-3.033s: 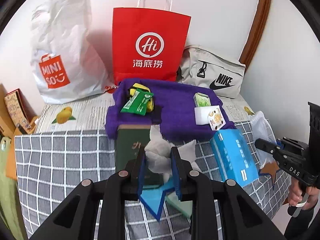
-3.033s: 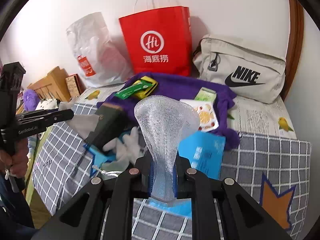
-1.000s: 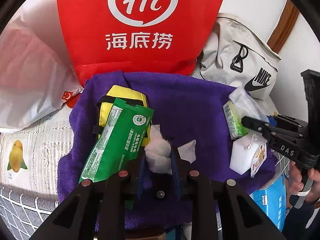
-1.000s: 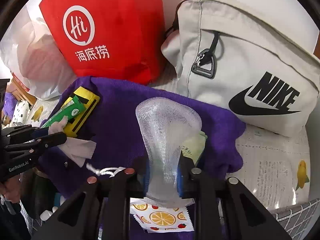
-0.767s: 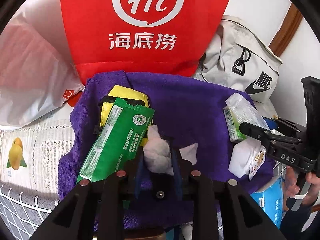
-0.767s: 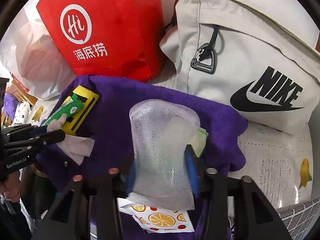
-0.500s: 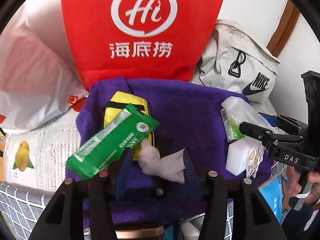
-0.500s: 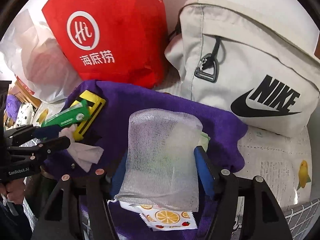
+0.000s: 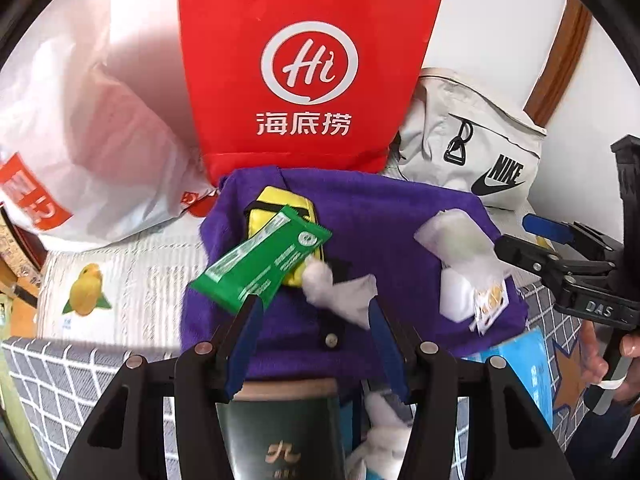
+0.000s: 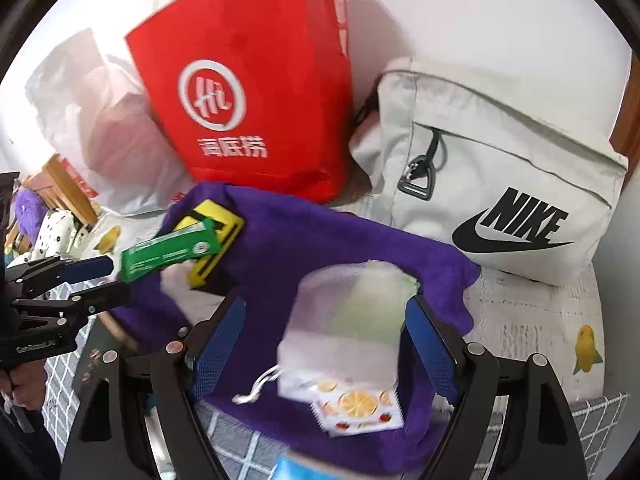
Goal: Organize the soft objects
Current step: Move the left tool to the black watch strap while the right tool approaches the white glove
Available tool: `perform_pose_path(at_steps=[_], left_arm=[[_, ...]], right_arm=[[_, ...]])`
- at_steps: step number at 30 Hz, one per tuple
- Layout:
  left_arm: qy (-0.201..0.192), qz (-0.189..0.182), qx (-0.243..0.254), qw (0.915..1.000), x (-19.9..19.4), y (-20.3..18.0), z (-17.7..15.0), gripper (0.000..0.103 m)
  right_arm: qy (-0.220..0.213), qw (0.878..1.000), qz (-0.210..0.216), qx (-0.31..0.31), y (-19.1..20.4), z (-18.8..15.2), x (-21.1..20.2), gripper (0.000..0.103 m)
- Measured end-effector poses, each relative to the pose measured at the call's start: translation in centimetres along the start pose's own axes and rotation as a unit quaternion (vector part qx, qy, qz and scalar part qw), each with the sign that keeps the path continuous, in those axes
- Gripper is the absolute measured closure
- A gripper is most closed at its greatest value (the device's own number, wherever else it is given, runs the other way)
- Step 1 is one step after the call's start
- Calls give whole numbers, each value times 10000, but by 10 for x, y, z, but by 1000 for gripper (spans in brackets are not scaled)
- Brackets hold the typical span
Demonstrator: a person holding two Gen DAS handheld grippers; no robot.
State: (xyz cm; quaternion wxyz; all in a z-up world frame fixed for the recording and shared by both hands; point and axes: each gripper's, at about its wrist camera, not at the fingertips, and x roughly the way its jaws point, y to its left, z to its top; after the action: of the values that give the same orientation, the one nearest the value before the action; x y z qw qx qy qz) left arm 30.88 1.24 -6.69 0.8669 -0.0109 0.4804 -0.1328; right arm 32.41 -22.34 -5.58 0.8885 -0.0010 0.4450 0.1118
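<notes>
A crumpled white tissue (image 9: 340, 292) lies on the purple towel (image 9: 380, 216), beside a green packet (image 9: 264, 256) and a yellow pouch (image 9: 280, 204). My left gripper (image 9: 313, 304) is open just above and behind the tissue, its pads clear of it. In the right wrist view, a white mesh bag (image 10: 348, 312) rests on the purple towel (image 10: 320, 240), over an orange-print packet (image 10: 356, 404). My right gripper (image 10: 324, 320) straddles the mesh bag with its jaws opening, and the pads do not press on it. Each gripper shows at the edge of the other's view.
A red paper bag (image 9: 304, 72), a white plastic bag (image 9: 88, 128) and a grey Nike bag (image 10: 500, 184) stand against the wall behind the towel. A dark green box (image 9: 280, 432) and a blue tissue pack (image 9: 532, 376) lie on the checked cloth (image 9: 60, 384) nearer me.
Both grippers opened and let go: the tissue and the mesh bag now lie on the towel. Both hands have drawn back and upward.
</notes>
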Motion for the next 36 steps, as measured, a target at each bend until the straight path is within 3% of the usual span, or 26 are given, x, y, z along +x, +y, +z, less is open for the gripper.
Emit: perform_pose_path(at_steps=[8,13,20,27,36], left_arm=[[-42,83,-214,9997,-34,10,-37,50],[0,216,-298,9993,-49,16,-64,50],[-44,152,-384,9991,-70,20,-94,50],[-58,-56,-296,9995,-80,8,-131,50],[125,-352,226,9990,-72,-43,-179,51]], right_arm=[[-106,9992,312,-230,42,-43,-37,21],[187,9972,702,-160,66,-78,-39,21],[435,9947,889,-260,95,-122,-52,21],[394,9970,621,-241,101,-152,-67,27],[24,9998,175,127,65,-180,-106,27]])
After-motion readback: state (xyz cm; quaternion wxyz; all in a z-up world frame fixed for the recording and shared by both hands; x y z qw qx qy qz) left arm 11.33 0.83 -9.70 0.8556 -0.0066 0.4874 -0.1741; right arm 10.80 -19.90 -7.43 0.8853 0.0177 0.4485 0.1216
